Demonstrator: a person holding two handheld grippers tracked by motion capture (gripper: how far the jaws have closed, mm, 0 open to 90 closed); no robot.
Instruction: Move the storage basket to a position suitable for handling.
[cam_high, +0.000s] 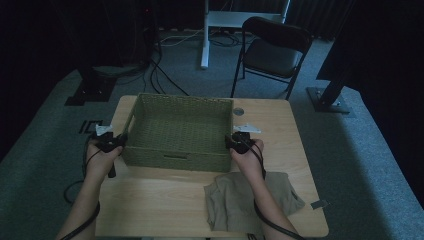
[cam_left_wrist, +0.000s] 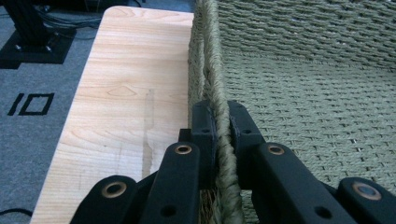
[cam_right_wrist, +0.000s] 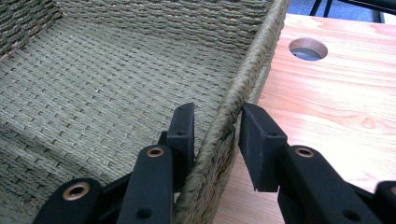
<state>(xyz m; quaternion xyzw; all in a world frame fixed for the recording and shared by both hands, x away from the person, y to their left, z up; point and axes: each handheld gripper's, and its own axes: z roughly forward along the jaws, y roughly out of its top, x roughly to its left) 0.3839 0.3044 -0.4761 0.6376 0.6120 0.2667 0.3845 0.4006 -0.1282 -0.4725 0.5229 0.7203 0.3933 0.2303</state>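
Now I have woven basket (cam_high: 177, 131) on tabletop (cam_high: 165, 200). Left gripper (cam_left_wrist: 222, 133) squeezing left rim. Right gripper (cam_right_wrist: 215, 135) around right rim, not pinching yet. Basket looks light, stiff, a bit bendy. Grab thick braided rim, both sides.

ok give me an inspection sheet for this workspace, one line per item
surface: light wooden table with a round hole near its far right corner
job's things: empty green woven basket, standing at the middle of the table
clutter: crumpled khaki cloth on the near right of the table; small grey tag at the right edge
grippers: left gripper is clamped on the basket's left rim; right gripper straddles the right rim, outer jaw not touching it
cables: black cable trails along each forearm; more cables on the floor behind
surroundings: grey carpet, black folding chair, dark stand bases
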